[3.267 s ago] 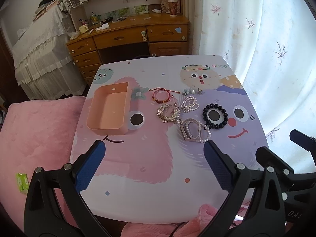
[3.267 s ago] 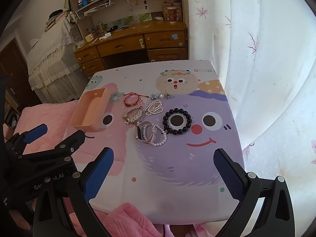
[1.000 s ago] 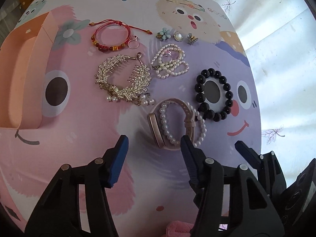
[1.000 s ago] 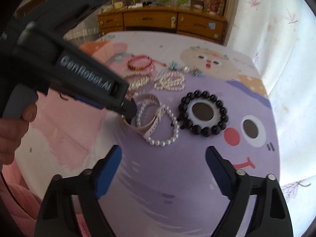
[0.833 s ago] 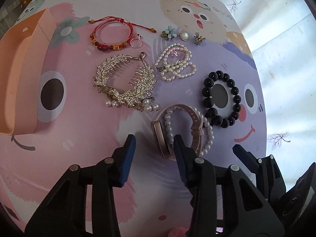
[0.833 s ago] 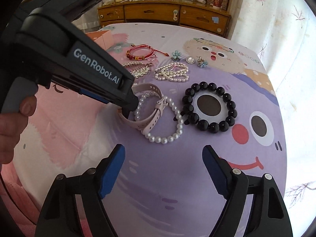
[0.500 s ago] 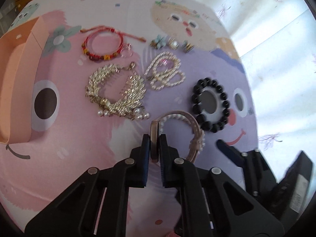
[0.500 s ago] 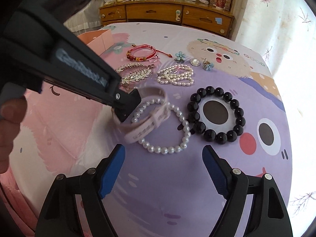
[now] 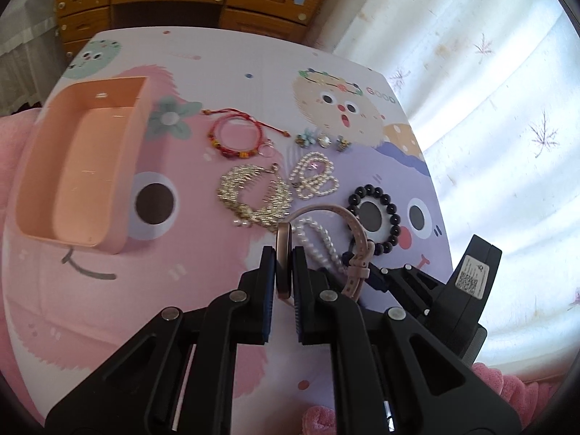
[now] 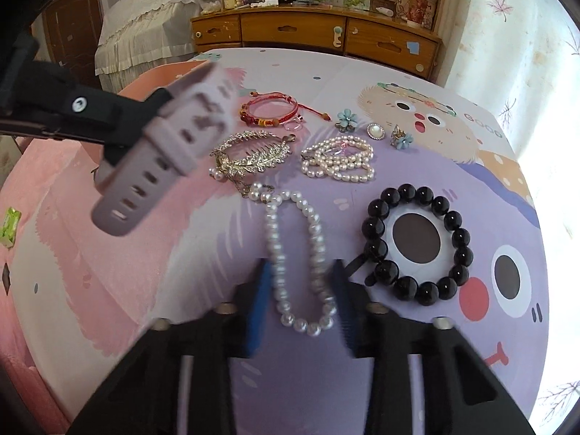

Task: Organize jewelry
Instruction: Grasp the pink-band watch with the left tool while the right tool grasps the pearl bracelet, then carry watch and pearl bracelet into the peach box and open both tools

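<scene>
My left gripper is shut on the rose-gold case of a pink watch. It holds the watch up off the table, and the strap hangs slanted at the left of the right wrist view. A pearl bracelet lies on the table as a narrow loop. My right gripper straddles the loop. Its jaws are closing, and the blue pads meet the two strands. The peach tray stands at the table's left side with nothing in it.
On the cartoon tablecloth lie a red string bracelet, a gold leaf comb, a pearl cluster, a black bead bracelet and small brooches. A wooden desk stands behind and a curtain to the right.
The left gripper shut on the watch and raised it off the table towards the left. The right gripper sank, and its jaws narrowed from wide apart onto the pearl bracelet.
</scene>
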Demonstrator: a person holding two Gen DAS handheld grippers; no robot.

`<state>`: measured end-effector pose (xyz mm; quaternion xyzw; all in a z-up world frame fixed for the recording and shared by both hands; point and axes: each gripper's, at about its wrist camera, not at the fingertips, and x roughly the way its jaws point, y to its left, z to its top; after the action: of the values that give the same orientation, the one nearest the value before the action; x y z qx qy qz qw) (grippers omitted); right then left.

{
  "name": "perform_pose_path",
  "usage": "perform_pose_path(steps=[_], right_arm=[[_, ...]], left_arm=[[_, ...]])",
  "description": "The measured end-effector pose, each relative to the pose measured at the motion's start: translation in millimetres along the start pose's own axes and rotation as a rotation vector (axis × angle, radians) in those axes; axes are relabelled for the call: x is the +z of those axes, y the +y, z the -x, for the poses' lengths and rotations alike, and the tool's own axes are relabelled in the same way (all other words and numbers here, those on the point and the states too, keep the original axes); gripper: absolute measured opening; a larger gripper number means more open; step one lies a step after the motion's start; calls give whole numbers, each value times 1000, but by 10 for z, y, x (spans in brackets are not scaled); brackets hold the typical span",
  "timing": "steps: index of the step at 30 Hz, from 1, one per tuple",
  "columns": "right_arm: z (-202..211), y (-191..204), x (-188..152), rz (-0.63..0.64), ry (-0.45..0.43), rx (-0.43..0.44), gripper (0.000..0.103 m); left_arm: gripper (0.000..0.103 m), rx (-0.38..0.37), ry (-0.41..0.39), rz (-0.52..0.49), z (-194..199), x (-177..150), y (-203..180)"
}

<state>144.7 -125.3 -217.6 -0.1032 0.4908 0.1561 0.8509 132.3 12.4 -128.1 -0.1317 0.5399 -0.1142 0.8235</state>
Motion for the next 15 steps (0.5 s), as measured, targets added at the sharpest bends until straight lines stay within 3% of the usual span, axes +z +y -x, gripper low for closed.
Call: perform_pose_path(steps=[15], right_arm=[[236,-30,-184,-207,31,154,6]], left_arm=[[7,151,-156,125,948,-327,441]])
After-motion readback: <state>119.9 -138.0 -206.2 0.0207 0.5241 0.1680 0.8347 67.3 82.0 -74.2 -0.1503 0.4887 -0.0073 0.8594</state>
